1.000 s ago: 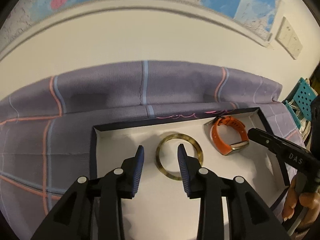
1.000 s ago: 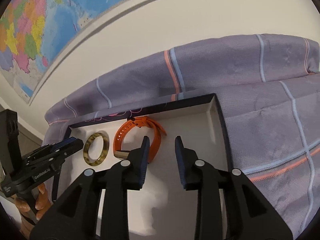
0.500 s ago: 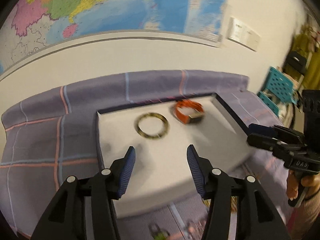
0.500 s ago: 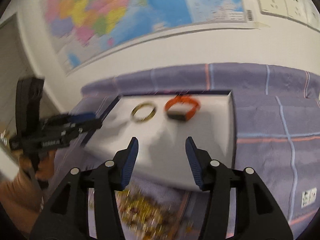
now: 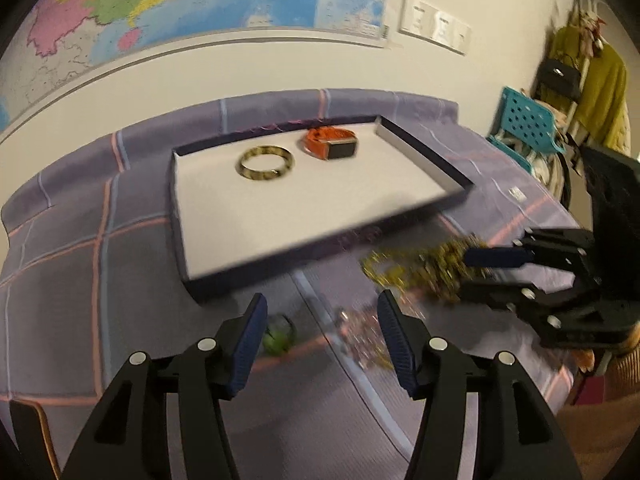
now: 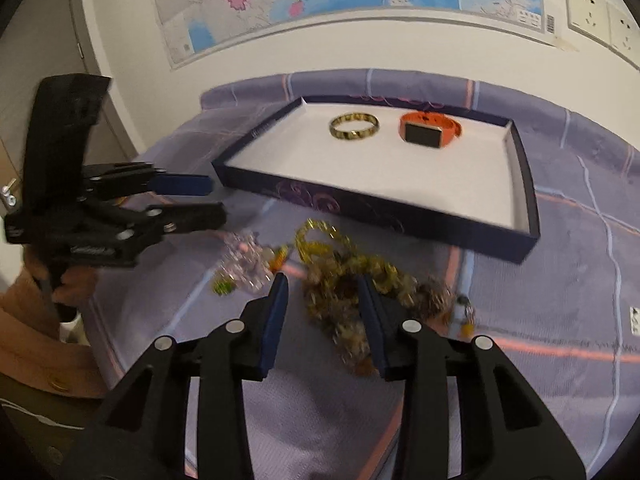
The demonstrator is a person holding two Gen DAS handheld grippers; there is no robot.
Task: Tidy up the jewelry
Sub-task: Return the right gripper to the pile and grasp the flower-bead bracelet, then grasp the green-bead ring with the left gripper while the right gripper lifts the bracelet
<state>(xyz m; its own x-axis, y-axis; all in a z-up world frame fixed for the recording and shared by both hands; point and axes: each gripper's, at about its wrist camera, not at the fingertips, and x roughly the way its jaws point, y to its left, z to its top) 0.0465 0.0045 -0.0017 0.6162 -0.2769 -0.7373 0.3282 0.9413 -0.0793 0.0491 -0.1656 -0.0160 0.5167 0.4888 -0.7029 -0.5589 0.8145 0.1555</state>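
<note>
A dark blue tray with a white floor holds a tortoiseshell bangle and an orange watch. In front of it, on the purple cloth, lie a tangle of gold chains, a clear bead bracelet and a green bead piece. My left gripper hovers over the cloth between the green piece and the clear beads, jaws opening, nothing between them. My right gripper hangs over the gold tangle, jaws closing, chains showing between the fingers but not pinched.
The tray sits at the back of the checked cloth, near the wall with a map. In the left wrist view a teal chair and hanging clothes stand to the right. A white label lies on the cloth at right.
Both grippers have pulled back from inside the tray to the cloth in front of it. The loose jewellery pile has come into view. Both jaws stand wider than a second ago.
</note>
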